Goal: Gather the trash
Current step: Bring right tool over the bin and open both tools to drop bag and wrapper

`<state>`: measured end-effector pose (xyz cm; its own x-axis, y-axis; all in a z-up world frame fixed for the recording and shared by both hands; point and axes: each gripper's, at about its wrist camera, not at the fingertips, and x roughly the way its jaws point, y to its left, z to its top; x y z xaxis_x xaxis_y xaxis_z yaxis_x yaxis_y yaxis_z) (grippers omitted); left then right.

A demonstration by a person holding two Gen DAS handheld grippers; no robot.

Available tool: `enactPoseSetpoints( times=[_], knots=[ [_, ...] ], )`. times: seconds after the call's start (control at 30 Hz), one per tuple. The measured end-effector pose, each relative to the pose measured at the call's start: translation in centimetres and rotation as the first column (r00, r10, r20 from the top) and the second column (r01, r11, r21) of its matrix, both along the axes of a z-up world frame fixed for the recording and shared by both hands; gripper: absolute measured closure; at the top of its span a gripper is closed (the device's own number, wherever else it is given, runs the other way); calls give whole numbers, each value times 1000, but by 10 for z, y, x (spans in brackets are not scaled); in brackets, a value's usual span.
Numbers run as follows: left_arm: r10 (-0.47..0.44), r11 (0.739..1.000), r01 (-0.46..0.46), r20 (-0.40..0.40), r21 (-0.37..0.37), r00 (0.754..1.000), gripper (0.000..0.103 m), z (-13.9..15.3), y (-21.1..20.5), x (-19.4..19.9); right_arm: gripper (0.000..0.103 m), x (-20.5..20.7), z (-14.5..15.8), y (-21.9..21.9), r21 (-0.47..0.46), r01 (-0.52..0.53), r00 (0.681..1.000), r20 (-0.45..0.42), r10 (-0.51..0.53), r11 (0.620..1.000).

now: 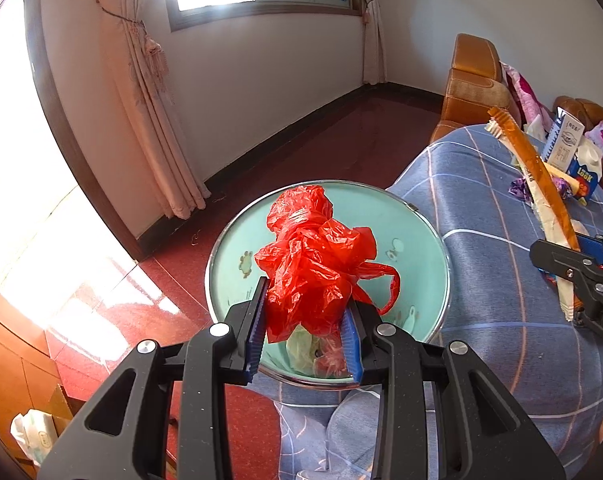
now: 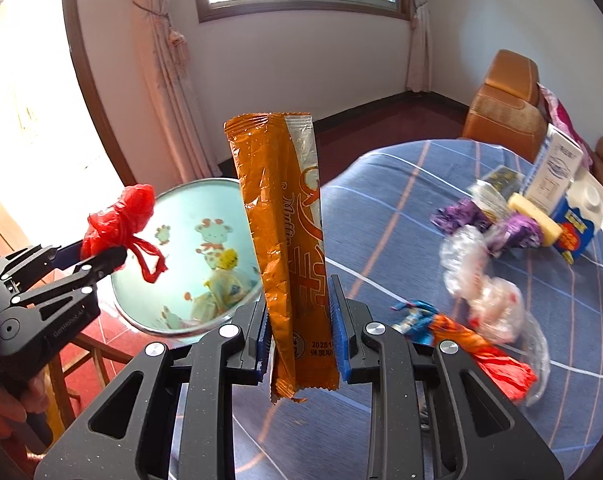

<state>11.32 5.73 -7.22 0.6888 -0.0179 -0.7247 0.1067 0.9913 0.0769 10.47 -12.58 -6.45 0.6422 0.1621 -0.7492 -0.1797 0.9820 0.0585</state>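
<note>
My left gripper (image 1: pixel 307 320) is shut on a crumpled red plastic bag (image 1: pixel 313 264), held right above the open mint-green trash bin (image 1: pixel 421 240). The bin has cartoon animals inside and holds some wrappers at its bottom. The right wrist view shows the same left gripper (image 2: pixel 97 254) with the red plastic bag (image 2: pixel 119 220) beside the trash bin (image 2: pixel 173 216). My right gripper (image 2: pixel 299 320) is shut on a long orange snack wrapper (image 2: pixel 277 224), standing upright over the table's edge, to the right of the bin. The left wrist view catches the right gripper (image 1: pixel 581 268) and its orange snack wrapper (image 1: pixel 541 184).
A round table with a blue checked cloth (image 2: pixel 401 220) carries more trash: purple wrappers (image 2: pixel 509 232), clear plastic (image 2: pixel 485 280), a red and blue wrapper (image 2: pixel 461 340) and a milk carton (image 2: pixel 577 224). Brown leather chairs (image 2: pixel 505 100) stand behind it. A wooden chair (image 2: pixel 89 352) sits under the bin side.
</note>
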Motion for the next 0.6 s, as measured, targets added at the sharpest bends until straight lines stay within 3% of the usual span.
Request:
enactPoseSetpoints(
  times=[0.6],
  knots=[
    [25,1000,-24,-50,10,998,70,-16,20,26,76,42,-16,51,4,-56,997,-49,56,998]
  ],
)
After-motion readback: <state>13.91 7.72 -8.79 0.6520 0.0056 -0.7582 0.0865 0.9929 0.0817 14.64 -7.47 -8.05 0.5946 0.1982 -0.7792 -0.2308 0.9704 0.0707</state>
